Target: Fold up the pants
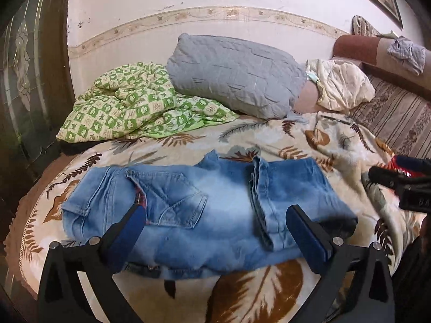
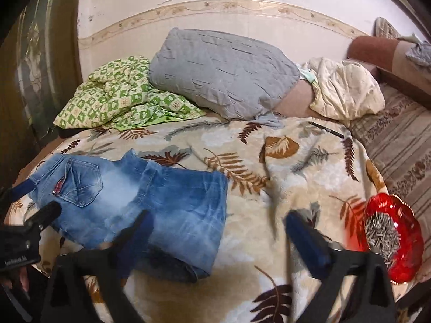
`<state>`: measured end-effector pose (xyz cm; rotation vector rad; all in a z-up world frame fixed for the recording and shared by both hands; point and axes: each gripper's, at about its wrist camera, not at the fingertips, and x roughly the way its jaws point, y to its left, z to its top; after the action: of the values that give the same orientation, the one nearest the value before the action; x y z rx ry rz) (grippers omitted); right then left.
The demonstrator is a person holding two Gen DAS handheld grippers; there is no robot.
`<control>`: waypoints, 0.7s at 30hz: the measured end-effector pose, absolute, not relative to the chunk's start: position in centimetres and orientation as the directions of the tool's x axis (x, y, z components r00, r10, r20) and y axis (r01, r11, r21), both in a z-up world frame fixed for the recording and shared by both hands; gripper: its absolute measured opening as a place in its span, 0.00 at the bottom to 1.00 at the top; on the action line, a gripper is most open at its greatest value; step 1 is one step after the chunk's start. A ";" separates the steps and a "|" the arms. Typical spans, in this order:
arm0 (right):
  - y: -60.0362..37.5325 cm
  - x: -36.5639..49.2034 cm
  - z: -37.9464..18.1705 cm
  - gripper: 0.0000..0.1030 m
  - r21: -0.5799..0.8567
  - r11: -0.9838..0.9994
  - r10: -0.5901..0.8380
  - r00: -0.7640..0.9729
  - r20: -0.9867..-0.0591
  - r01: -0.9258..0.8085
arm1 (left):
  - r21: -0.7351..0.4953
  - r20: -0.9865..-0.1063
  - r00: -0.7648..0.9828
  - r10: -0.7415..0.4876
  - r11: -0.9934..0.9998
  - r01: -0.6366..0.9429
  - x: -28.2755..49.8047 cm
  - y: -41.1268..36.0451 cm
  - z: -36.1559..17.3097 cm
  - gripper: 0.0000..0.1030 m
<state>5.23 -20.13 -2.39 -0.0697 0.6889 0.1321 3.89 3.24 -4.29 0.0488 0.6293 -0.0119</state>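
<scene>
Pants (image 1: pixel 204 215), a pair of faded blue jeans, lie folded into a compact rectangle on the leaf-print blanket (image 1: pixel 269 134) near the front edge of the bed, with the waistband and back pocket toward the left and the leg hems doubled back over the middle, so the bundle looks close to finished. That layout suggests the legs were brought over the seat to shorten the garment, and a stretch of bare blanket to their right leaves room for smoothing or one more fold. Left gripper (image 1: pixel 215 228) hovers above the near edge of the jeans with its blue pads spread wide on either side of the folded hems, gripping nothing; standing so wide probably means it has let the cloth settle flat. Right gripper (image 2: pixel 218 234) is likewise wide open and empty, one pad over the right end of the denim and the other over bare blanket. A red glass bowl (image 2: pixel 398 245) of seeds sits well off to the right, apart from the jeans and out of the folding area. Behind, a grey pillow (image 1: pixel 231 75) and a green checked quilt (image 1: pixel 129 102) are pushed toward the wall, which keeps the front of the bed free for the work.
</scene>
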 end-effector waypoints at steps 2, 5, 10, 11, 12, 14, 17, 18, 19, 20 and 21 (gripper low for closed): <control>-20.3 5.1 -2.5 1.00 -0.009 0.991 0.099 0.763 -0.638 -0.137 | 0.037 -0.602 0.798 -0.003 0.999 0.031 3.9 3.2 -4.5 1.00; -20.3 5.1 -2.6 1.00 -0.005 0.992 0.093 0.763 -0.640 -0.125 | 0.028 -0.612 0.791 -0.008 0.999 0.032 3.9 3.1 -4.8 1.00; -20.0 4.9 -2.5 1.00 -0.025 0.992 0.082 0.765 -0.638 -0.127 | 0.013 -0.622 0.782 -0.017 0.999 0.032 3.8 2.9 -4.8 1.00; -20.0 4.9 -2.5 1.00 -0.028 0.991 0.081 0.766 -0.637 -0.128 | 0.014 -0.623 0.782 -0.017 0.999 0.032 3.8 2.9 -4.8 1.00; -20.0 4.9 -2.4 1.00 -0.028 0.991 0.082 0.767 -0.637 -0.129 | 0.015 -0.624 0.781 -0.015 0.999 0.032 3.8 2.9 -4.8 1.00; -20.0 4.9 -2.4 1.00 -0.026 0.991 0.084 0.767 -0.636 -0.130 | 0.015 -0.622 0.783 -0.017 0.999 0.034 3.7 2.8 -4.7 1.00; -20.0 4.9 -2.4 1.00 -0.029 0.991 0.082 0.767 -0.636 -0.129 | 0.008 -0.625 0.781 -0.021 0.999 0.034 3.9 3.0 -4.7 1.00; -20.0 4.9 -2.4 1.00 -0.028 0.991 0.083 0.767 -0.636 -0.130 | 0.005 -0.626 0.779 -0.023 0.999 0.033 3.9 3.0 -4.7 1.00; -20.0 4.9 -2.4 1.00 -0.027 0.991 0.084 0.767 -0.636 -0.131 | 0.005 -0.626 0.780 -0.022 0.999 0.033 3.9 3.1 -4.7 1.00; -20.0 4.9 -2.4 1.00 -0.028 0.991 0.083 0.767 -0.636 -0.130 | 0.005 -0.624 0.781 -0.023 0.999 0.033 3.9 3.1 -4.7 1.00; -20.0 4.9 -2.4 1.00 -0.028 0.991 0.083 0.768 -0.635 -0.130 | 0.007 -0.623 0.782 -0.024 0.999 0.035 3.9 3.2 -4.7 1.00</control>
<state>4.92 -20.03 -2.39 -0.0719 0.6855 0.1158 3.94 3.16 -4.67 0.0182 0.6723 -0.0318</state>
